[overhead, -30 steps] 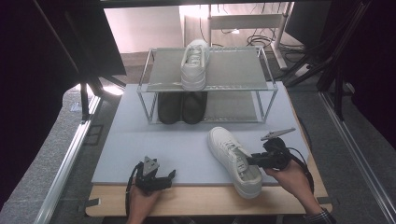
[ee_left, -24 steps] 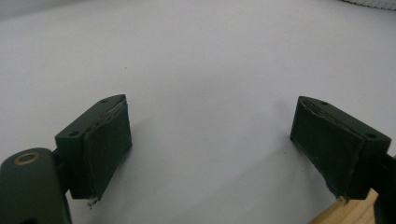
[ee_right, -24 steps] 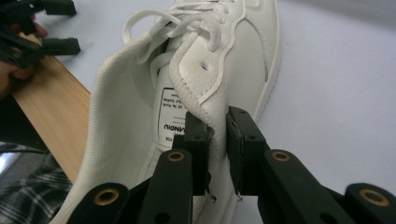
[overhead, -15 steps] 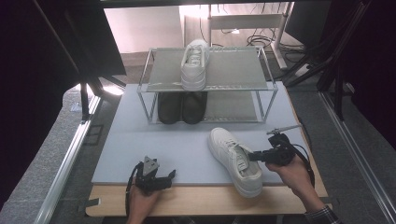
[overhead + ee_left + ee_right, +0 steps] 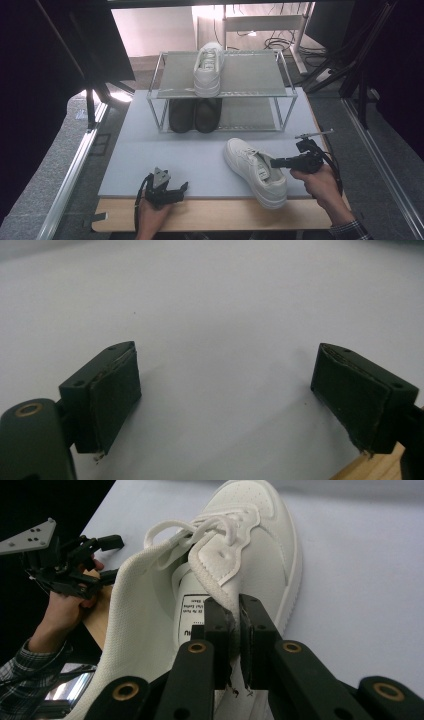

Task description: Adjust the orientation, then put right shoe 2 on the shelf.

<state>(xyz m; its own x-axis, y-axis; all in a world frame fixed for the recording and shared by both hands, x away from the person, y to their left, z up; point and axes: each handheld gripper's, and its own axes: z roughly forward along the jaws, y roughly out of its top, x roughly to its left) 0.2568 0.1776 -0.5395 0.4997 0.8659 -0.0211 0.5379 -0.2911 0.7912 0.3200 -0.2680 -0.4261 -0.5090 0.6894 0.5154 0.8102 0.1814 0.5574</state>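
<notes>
High view: white shoe point(image 5: 255, 171) lies on the grey mat point(image 5: 150, 150) on the desk point(image 5: 210, 215), front right, toe pointing up-left toward the rack point(image 5: 280, 90). Right gripper point(image 5: 276, 162) reaches in from the right at the shoe's collar; whether it grips cannot be told from here. Left gripper point(image 5: 184, 187) rests at the mat's front edge, well apart from the shoe, nothing between it and the shoe. The rack stands at the back of the mat: a second white shoe point(image 5: 208, 69) on the top shelf, a dark pair point(image 5: 194, 114) on the lower shelf. Open mat between shoe and rack.

Left gripper view: jaws stand wide apart over bare mat point(image 5: 215, 315), nothing between them; a sliver of wooden desk edge point(image 5: 382, 471) at bottom right.

Right gripper view: the right gripper point(image 5: 236, 630) has its jaws closed on the edge of the shoe's point(image 5: 250, 555) collar beside the tongue, label visible inside. Laces loose. The other hand point(image 5: 62, 612) with the left gripper point(image 5: 107, 557) shows far left.

Versus earlier: the shoe sits at much the same spot and angle; the right gripper has come in a little lower against the collar. Left gripper unchanged.
</notes>
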